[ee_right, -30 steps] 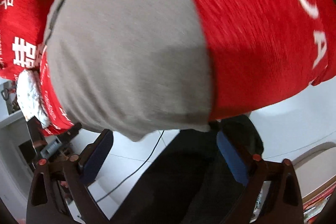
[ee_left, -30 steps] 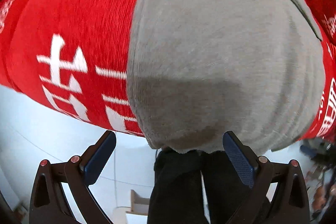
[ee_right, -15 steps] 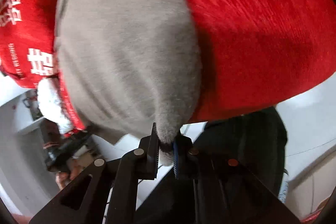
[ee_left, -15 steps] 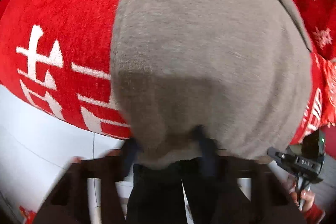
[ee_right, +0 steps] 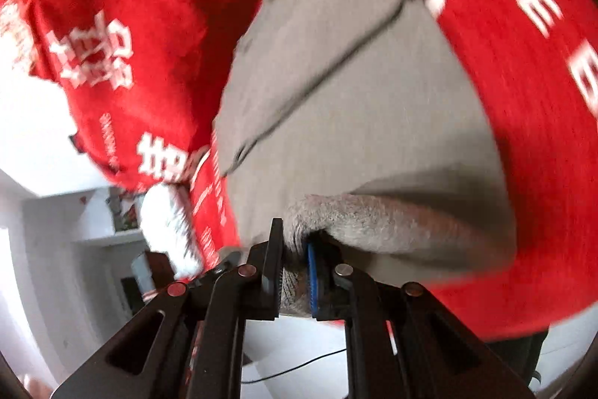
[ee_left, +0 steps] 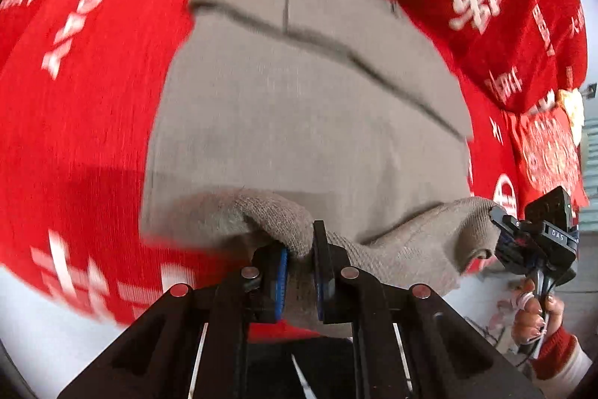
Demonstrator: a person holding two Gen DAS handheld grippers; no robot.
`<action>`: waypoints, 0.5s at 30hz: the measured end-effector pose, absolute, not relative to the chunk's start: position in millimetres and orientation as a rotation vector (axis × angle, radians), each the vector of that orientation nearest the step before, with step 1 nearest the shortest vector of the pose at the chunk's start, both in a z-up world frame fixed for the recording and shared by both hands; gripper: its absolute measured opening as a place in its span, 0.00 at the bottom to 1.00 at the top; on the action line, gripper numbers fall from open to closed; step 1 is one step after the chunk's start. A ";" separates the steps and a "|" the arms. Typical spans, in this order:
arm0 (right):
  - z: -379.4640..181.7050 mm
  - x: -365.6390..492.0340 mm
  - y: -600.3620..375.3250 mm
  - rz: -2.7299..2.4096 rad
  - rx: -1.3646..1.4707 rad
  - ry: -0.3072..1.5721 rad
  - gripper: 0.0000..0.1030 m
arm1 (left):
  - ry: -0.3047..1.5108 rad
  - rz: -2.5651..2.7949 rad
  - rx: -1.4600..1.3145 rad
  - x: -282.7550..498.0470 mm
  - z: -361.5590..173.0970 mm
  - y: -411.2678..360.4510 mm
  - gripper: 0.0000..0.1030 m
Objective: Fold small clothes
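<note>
The black left gripper (ee_left: 301, 251) points steeply down, jaws clamped on a pinch of grey knitted garment (ee_left: 299, 122). The black right gripper (ee_right: 293, 258) grips another pinch, its handle in a red-cuffed hand (ee_left: 534, 316).

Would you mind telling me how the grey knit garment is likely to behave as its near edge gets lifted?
Probably floppy: the grey knit garment bunches and sags where the left tool pinches it. Likely light, since a small pinch raises its edge. The fuzzy knit should grip the pads rather than slip.

The red cloth (ee_right: 523, 100) reads "THE" in white (Chinese characters too); the right tongs (ee_left: 497, 223) show "DAS".
</note>
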State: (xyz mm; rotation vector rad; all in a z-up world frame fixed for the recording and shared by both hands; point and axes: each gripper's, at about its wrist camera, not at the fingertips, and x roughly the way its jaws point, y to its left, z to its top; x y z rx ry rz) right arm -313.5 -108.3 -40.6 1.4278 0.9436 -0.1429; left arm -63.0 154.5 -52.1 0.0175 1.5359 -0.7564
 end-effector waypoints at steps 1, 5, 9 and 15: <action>-42.7 -307.5 -112.1 -0.161 1.431 0.948 0.11 | 1.521 -0.743 0.017 -52.4 -55.9 153.2 0.13; -51.9 -290.7 -129.8 -0.254 1.493 0.932 0.12 | 1.465 -0.691 0.001 -14.8 -48.8 144.0 0.13; -51.6 -290.7 -145.6 -0.293 1.562 0.871 0.15 | 1.466 -0.698 -0.016 -3.0 -42.4 146.8 0.14; -38.7 -288.1 -160.3 -0.332 1.624 0.775 0.64 | 1.485 -0.729 0.069 -0.9 -37.7 147.8 0.17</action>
